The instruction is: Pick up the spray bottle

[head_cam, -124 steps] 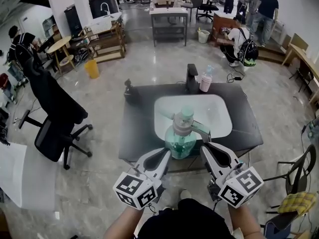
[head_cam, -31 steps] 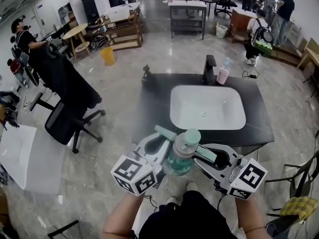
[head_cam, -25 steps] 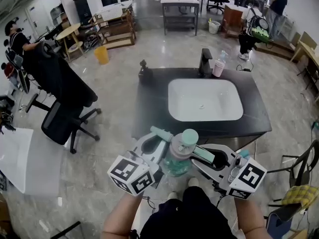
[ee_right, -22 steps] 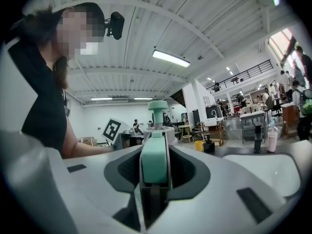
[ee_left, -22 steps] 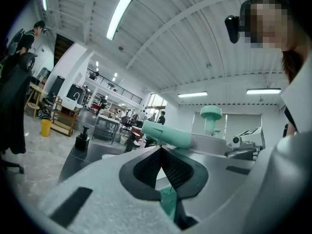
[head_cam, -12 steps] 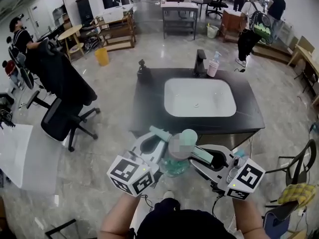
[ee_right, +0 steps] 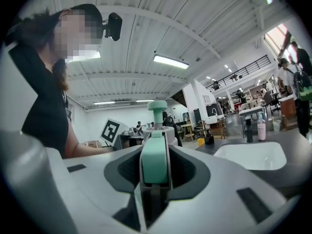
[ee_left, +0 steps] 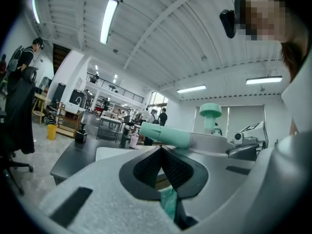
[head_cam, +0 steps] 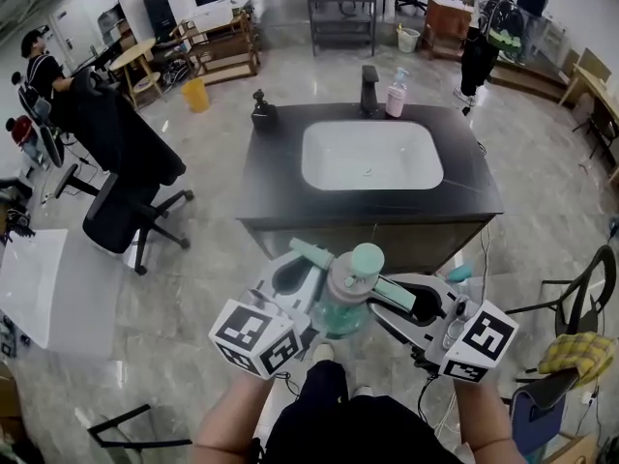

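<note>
Bench: the sink bench (head_cam: 271, 187) lay farther from the person than a second earlier.
Spray bottle: the spray bottle (head_cam: 340, 300) hung aloft between both tongs, well clear of the bench, so the pickup looked done.
Right tongs: the right tongs (ee_right: 155, 174) were clamped on its mint trigger.
Left tongs: the left tongs (ee_left: 161, 150) had their tips together beside the bottle.

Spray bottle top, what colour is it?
Mint green. The spray bottle top shows best in the right gripper view.

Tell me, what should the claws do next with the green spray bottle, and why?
Probably just keep both claws shut and the see-through green plastic spray bottle upright: left claw and right claw pinch it above the grey floor.
</note>
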`<state>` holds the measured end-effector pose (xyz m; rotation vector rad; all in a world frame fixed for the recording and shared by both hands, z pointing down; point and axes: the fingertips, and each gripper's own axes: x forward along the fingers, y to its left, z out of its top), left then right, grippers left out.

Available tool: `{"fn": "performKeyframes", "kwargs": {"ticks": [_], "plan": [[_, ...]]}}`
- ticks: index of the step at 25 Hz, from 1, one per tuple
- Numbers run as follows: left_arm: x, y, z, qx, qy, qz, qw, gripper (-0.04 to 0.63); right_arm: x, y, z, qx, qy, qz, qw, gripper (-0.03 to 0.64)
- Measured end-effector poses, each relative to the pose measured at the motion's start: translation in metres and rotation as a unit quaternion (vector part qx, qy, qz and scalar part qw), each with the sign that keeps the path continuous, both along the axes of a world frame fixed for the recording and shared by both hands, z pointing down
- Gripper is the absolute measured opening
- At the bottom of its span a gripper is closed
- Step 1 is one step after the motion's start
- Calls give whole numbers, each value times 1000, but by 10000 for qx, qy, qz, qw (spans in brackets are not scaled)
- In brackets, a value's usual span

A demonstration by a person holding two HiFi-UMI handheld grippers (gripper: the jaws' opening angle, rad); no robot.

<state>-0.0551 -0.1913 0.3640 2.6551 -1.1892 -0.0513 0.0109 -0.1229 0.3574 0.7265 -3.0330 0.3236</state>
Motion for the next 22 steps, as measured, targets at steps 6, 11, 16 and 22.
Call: {"fn": "performKeyframes", "kwargs": {"ticks": [6,11,16,22], "plan": [[20,38,3,-24,-65,-18,10000,5,20,37,4,-28,-34,-37,10000,114],[34,63,2,-14,-132,-13,9999,5,34,63,3,-26,-67,5,10000,114],[39,87,3,31,-167,-38,9998,5,39,88,4,-12,-61,37,10000,114],[53,109,4,22,-172,-10,9998,5,52,111,6,-66,-76,99,9999,114]]}}
